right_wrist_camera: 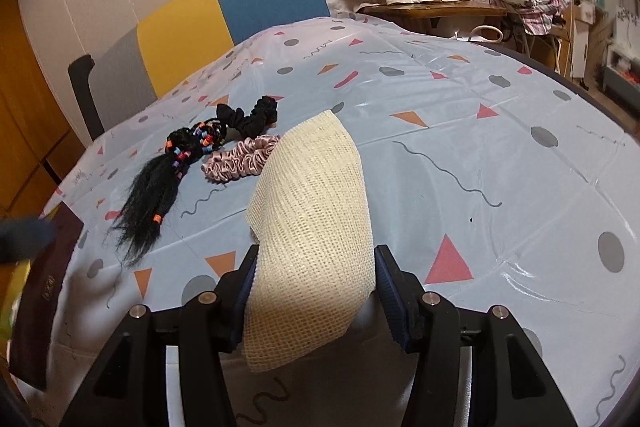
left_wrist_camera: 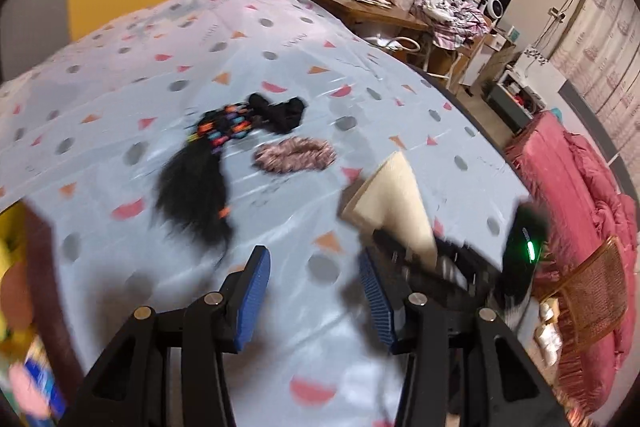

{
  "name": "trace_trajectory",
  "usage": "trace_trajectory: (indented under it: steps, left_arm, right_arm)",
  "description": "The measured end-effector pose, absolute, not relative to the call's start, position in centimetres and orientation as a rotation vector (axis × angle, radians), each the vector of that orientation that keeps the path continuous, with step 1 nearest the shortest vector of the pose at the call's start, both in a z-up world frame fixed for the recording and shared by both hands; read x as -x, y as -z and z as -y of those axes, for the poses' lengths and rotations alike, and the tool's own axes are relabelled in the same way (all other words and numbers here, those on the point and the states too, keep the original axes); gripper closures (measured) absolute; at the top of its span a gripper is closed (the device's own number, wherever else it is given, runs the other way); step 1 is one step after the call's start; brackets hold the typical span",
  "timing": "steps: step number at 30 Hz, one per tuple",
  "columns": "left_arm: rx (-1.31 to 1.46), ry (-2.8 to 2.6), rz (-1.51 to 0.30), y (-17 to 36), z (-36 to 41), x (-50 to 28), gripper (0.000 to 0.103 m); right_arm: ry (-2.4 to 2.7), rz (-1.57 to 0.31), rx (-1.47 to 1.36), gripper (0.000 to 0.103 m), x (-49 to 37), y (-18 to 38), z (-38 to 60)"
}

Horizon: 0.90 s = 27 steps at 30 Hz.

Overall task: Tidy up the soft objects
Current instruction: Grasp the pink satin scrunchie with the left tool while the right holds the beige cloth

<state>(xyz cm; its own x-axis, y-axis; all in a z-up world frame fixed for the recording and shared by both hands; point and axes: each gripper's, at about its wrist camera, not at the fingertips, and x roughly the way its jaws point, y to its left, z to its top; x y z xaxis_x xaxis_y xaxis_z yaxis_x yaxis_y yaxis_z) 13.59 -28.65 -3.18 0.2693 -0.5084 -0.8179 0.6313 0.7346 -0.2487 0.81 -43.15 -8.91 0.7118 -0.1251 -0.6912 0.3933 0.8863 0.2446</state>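
One cream mesh cloth sits clamped in my right hand-held gripper, draped above the tabletop. I'd carry it low, then let go beside the pink scrunchie, black scrunchie and beaded hairpiece. My left hand-held gripper is spread and holding nothing. Writing on the dark case is too small to read.

Cream mesh cloth, pink scrunchie, black scrunchie, pale-blue tablecloth with triangles.
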Motion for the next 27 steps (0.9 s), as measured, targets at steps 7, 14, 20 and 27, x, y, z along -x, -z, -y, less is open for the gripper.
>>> trace_trajectory:
  steps: [7, 14, 20, 27]
  left_arm:
    - [-0.149, 0.759, -1.066, 5.4, 34.4, -18.5, 0.027]
    - [-0.245, 0.655, -1.065, 8.0, 38.3, -21.9, 0.021]
    - [-0.298, 0.588, -1.08, 10.2, 39.5, -23.4, 0.02]
    - [-0.281, 0.614, -1.079, 11.9, 39.4, -23.7, 0.05]
  right_arm:
    - [0.298, -0.699, -0.43, 0.047, -0.2, 9.1, 43.5]
    - [0.287, -0.684, -0.451, 0.046, -0.1, 9.3, 43.8]
    - [0.28, -0.672, -0.466, 0.046, 0.1, 9.4, 44.0]
    - [0.277, -0.67, -0.47, 0.045, 0.1, 9.4, 44.0]
